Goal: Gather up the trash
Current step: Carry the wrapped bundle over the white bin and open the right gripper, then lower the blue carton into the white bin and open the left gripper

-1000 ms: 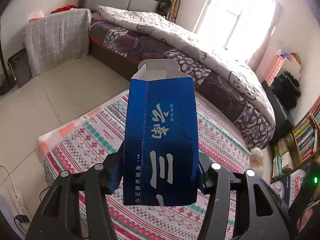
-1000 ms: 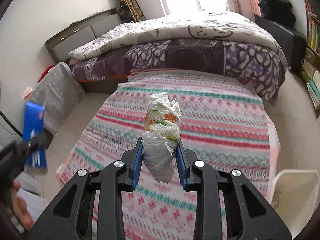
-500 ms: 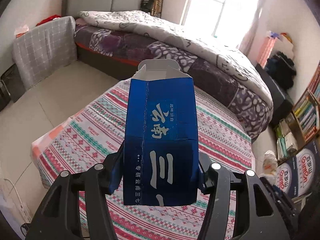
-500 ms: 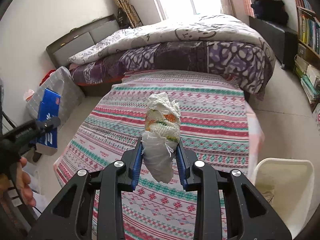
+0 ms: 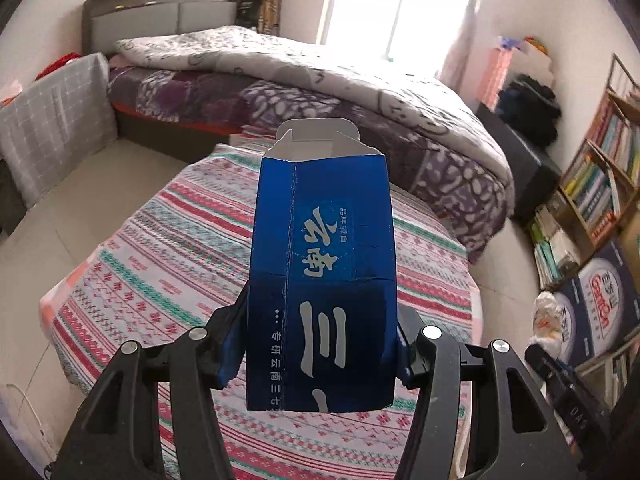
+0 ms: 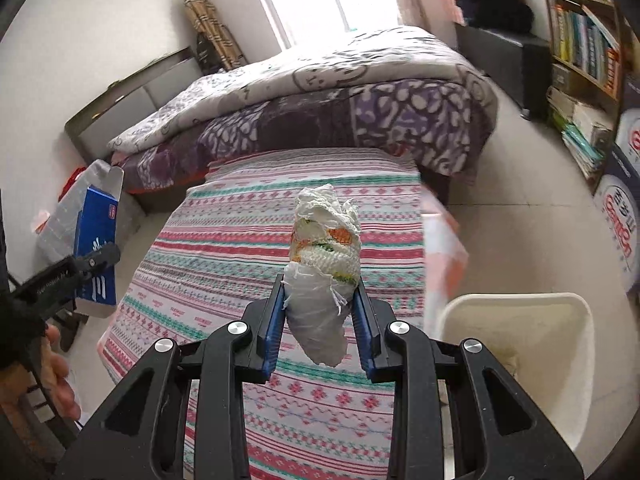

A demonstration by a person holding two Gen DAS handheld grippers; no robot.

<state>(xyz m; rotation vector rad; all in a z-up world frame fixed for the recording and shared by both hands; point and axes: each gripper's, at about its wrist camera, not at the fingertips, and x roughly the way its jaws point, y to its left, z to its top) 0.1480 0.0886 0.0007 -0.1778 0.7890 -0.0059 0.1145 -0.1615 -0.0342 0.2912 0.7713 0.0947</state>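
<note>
Blue carton [image 5: 322,280] stands upright in the left tool [image 5: 320,354], pinched, open flaps up, above the striped counter [image 5: 168,248]. Only the right wrist view shows the white bin [image 6: 516,344] beside the counter and the right tool [image 6: 320,320] pinching an upright wad of paper [image 6: 322,268].

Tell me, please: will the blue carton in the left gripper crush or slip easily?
The blue carton looks empty, its top flaps open, so probably light. Its creased walls suggest thin card that likely dents under the left gripper. Being held flat, slipping seems unlikely.
</note>
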